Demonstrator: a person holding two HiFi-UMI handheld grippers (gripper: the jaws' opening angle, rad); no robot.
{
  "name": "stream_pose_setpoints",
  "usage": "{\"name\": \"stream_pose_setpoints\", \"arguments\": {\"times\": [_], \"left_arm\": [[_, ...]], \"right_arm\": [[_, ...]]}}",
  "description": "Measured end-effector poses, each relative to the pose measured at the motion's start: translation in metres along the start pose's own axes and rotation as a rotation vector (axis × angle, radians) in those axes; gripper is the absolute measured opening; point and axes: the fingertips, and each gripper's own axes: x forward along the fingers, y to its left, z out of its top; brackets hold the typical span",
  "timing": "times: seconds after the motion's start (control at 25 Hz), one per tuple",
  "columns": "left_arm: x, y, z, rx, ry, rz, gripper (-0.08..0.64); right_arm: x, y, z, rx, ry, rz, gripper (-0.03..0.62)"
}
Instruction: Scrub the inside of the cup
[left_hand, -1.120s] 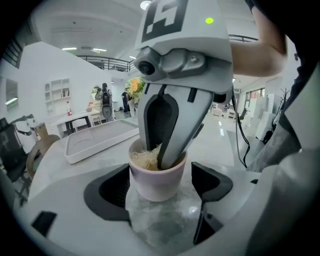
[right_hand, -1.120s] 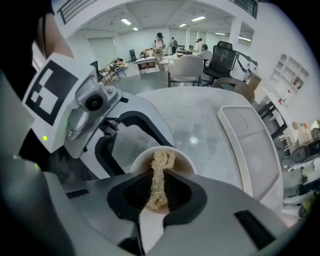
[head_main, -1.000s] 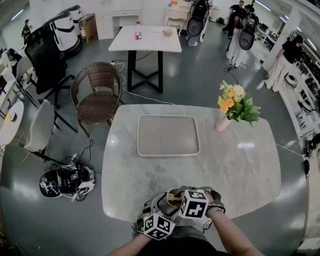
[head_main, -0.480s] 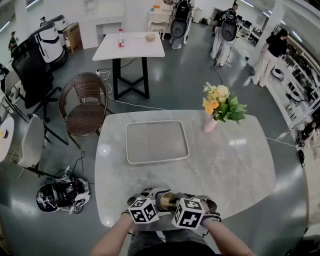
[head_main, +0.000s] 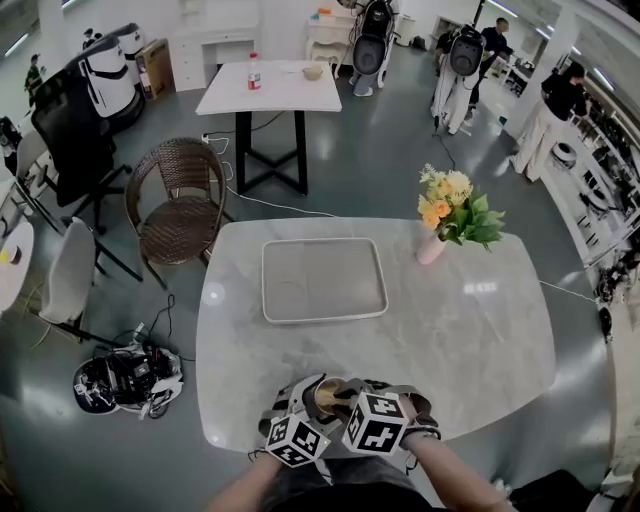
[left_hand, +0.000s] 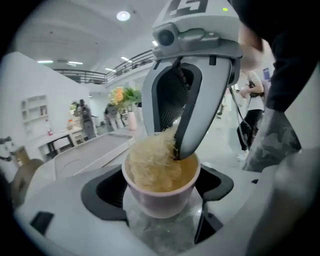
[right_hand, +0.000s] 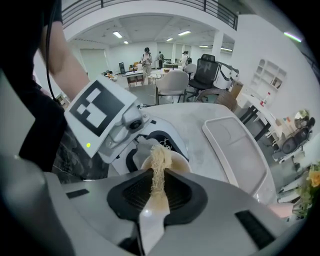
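A pale pink cup (left_hand: 161, 197) stands on the marble table (head_main: 450, 330) at its front edge, and my left gripper (left_hand: 160, 194) is shut on it, one dark jaw on each side. A wad of straw-coloured scrubbing fibre (left_hand: 151, 161) fills the cup. My right gripper (right_hand: 157, 186) is shut on that fibre (right_hand: 159, 161) and points down into the cup (right_hand: 178, 162), its fingers (left_hand: 187, 131) dipping past the rim. In the head view both grippers' marker cubes sit side by side, the left gripper (head_main: 295, 440) and the right gripper (head_main: 378, 422), with the cup (head_main: 328, 393) just beyond them.
A white rectangular tray (head_main: 323, 279) lies at the table's middle. A pink vase of flowers (head_main: 433, 248) stands at the far right. A wicker chair (head_main: 180, 200) and gear on the floor (head_main: 125, 375) are to the left of the table.
Both grippers stay together at the cup by the front edge. The left marker cube has dropped slightly lower in the view; the head view itself has shifted a little.
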Motion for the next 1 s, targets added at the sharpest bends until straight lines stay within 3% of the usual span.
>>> {"name": "stream_pose_setpoints", "arguments": {"times": [0.12,0.28,0.44,0.56,0.68,0.76,0.88,1.0], "left_arm": [[-0.006,0.007,-0.005,-0.089,0.029,0.166,0.408],[-0.007,0.006,-0.007,-0.181,0.079,0.289,0.408],[-0.009,-0.001,-0.010,-0.287,0.090,0.313,0.408],[-0.012,-0.004,-0.012,-0.283,0.111,0.287,0.408],[-0.013,-0.007,-0.014,-0.221,0.127,0.210,0.408],[-0.012,-0.009,-0.016,-0.164,0.115,0.116,0.409],[-0.013,-0.013,-0.024,-0.053,0.113,-0.102,0.408],[-0.021,-0.017,-0.037,0.118,0.171,-0.316,0.410]], "right_arm": [[0.004,-0.008,0.007,0.057,0.022,-0.012,0.063],[0.015,-0.015,0.004,0.088,0.136,-0.014,0.063],[0.028,-0.008,0.001,-0.028,0.200,0.020,0.063],[0.037,0.008,-0.002,-0.199,0.207,0.082,0.063],[0.038,0.016,-0.005,-0.335,0.167,0.117,0.063],[0.032,0.017,-0.004,-0.373,0.112,0.140,0.063],[0.020,0.019,-0.001,-0.407,0.047,0.164,0.063],[0.013,0.022,-0.001,-0.449,0.037,0.150,0.063]]}}
